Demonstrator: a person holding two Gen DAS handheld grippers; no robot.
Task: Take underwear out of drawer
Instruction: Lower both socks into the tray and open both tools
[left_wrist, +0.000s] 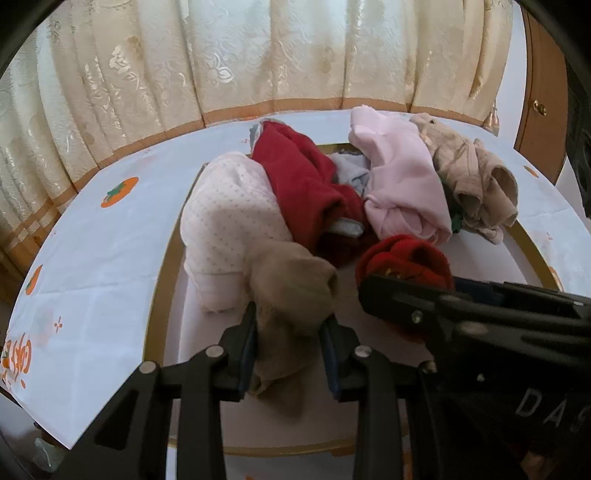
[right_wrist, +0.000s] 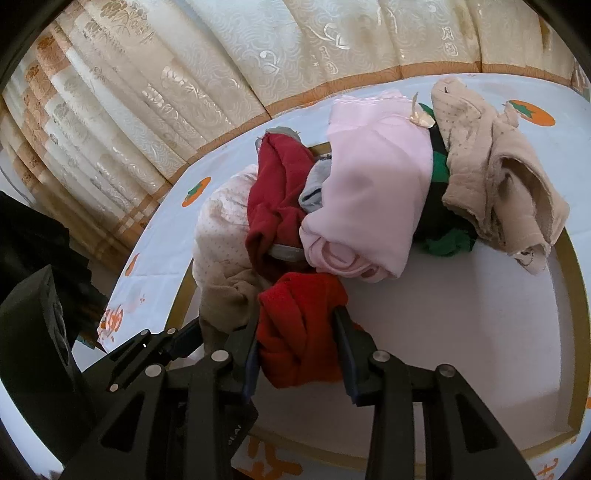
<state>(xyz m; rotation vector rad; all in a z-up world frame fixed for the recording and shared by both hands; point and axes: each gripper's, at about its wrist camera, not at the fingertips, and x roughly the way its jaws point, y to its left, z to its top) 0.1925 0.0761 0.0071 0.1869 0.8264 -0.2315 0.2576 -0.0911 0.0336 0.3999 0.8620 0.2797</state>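
An open drawer (left_wrist: 162, 280) with a gold rim and white floor holds a heap of underwear. My left gripper (left_wrist: 290, 332) is shut on a tan piece (left_wrist: 295, 291) at the near end of the heap. My right gripper (right_wrist: 297, 343) is shut on a red piece (right_wrist: 299, 325), which also shows in the left wrist view (left_wrist: 402, 258). Behind lie a white dotted piece (left_wrist: 229, 221), a dark red one (left_wrist: 299, 177), a pink one (right_wrist: 369, 192), a green one (right_wrist: 443, 243) and a beige one (right_wrist: 498, 177).
The drawer sits on a white cloth printed with orange fruit (left_wrist: 96, 236). Cream patterned curtains (left_wrist: 221, 55) hang behind it. A wooden cabinet (left_wrist: 543, 103) stands at the far right. The drawer's right half shows its bare white floor (right_wrist: 461, 332).
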